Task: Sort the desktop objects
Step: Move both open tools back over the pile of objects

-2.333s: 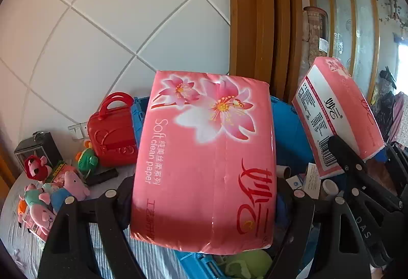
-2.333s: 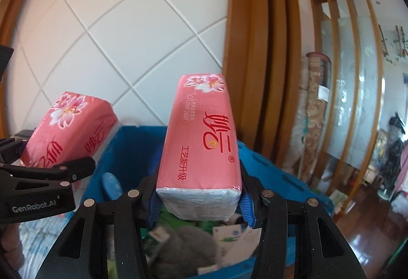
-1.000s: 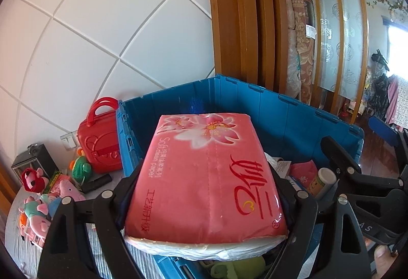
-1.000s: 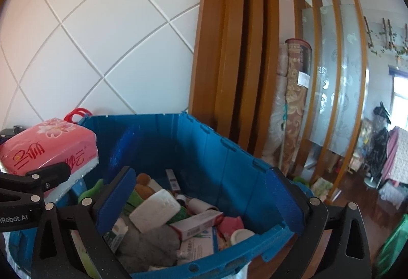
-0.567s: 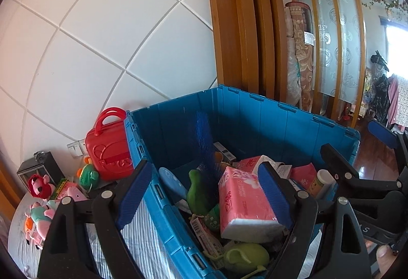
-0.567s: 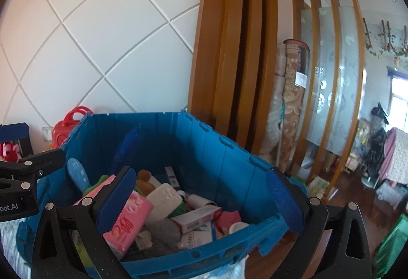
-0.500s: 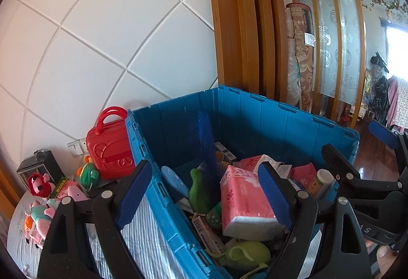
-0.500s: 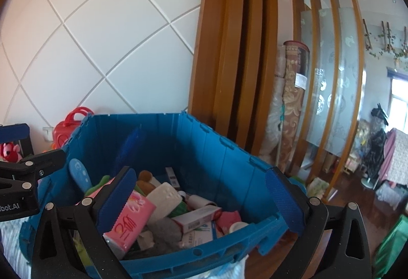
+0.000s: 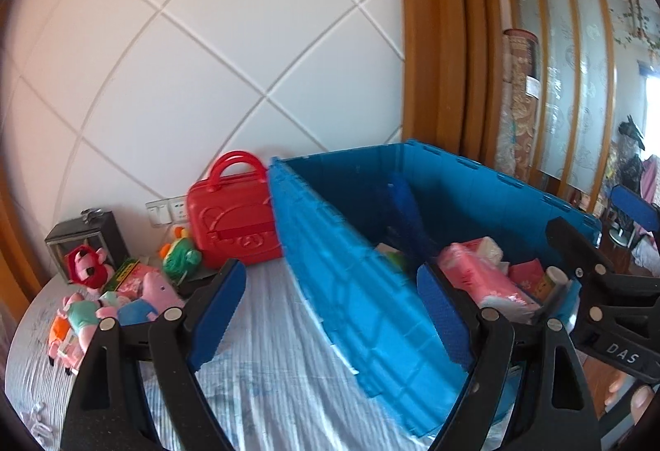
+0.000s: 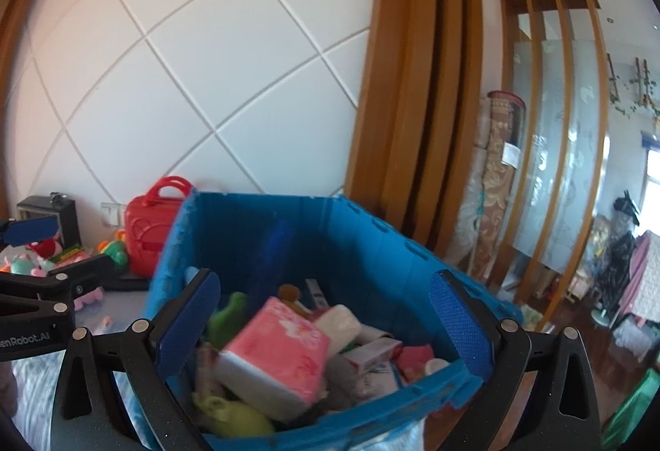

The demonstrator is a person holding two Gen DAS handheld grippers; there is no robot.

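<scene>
Left wrist view: the left gripper stands wide open, nothing between its blue pads; the near wall of the blue crate fills the gap behind them; a pink tissue pack lies inside at three o'clock, among other odds and ends; a red toy case sits at eleven o'clock against the crate, plush toys at nine o'clock on the striped cloth. From the right wrist, the right gripper also gapes wide and holds nothing; a tissue pack rests in the crate at six o'clock.
</scene>
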